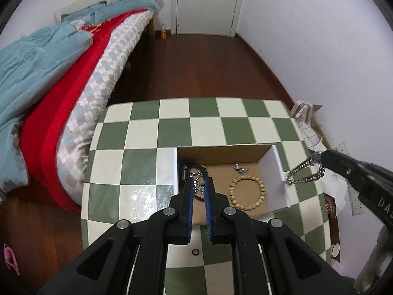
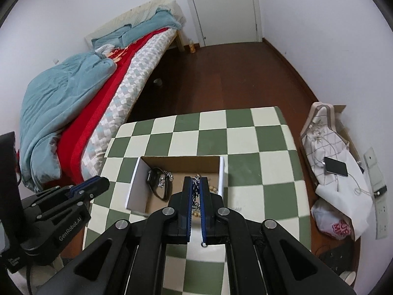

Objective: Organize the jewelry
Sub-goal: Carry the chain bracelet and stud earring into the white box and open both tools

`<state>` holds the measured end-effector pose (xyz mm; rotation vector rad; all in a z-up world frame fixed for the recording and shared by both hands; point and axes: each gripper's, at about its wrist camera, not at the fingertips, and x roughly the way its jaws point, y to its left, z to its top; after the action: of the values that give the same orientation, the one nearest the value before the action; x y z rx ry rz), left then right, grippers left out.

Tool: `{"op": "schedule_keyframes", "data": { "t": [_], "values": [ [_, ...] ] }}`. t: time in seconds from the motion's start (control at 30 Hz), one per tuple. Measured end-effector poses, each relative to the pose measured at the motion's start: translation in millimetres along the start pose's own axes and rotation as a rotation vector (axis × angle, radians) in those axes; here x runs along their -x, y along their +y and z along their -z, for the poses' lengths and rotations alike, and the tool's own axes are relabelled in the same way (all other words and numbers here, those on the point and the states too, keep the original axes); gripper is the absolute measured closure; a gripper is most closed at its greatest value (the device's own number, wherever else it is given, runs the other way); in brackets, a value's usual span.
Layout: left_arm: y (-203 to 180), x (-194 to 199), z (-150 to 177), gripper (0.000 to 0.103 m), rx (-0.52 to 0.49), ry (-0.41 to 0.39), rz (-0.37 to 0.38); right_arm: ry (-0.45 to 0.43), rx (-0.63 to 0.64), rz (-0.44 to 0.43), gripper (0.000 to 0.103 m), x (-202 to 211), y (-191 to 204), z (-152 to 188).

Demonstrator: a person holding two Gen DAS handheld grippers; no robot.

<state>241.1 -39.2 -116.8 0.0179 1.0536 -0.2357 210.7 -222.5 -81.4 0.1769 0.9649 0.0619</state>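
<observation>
Glossy checked tabletop (image 1: 142, 132), matt cardboard box (image 1: 221, 153), shiny metal chain (image 1: 307, 169), wooden-bead bracelet (image 1: 247, 193).

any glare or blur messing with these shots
Left wrist view: a patch of glare on the checkered table beside the cardboard box; the silver chain held by the right gripper looks slightly soft. Right wrist view: strong fisheye bending at the edges, the chain between the fingers is blurred.

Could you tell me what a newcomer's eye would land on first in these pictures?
Probably the silver chain dangling from the right gripper, held in the air just beyond the right wall of the open cardboard box. Next, the green-and-cream checkered table under the box, and the wooden bead bracelet lying on the box floor ahead of the left gripper.
</observation>
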Motion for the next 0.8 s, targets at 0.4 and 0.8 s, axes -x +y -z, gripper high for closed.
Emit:
{"op": "schedule_keyframes", "data": {
  "t": [0.4, 0.8],
  "values": [
    [7.6, -60.0, 11.7, 0.097, 0.022, 0.149, 0.032, 0.133, 0.013, -0.012, 0.097, -77.8, 4.1, -23.0],
    [18.8, -63.2, 8.4, 0.082, 0.103, 0.165, 0.019, 0.253, -0.047, -0.112, 0.094, -116.6, 8.1, -42.3]
  ]
}}
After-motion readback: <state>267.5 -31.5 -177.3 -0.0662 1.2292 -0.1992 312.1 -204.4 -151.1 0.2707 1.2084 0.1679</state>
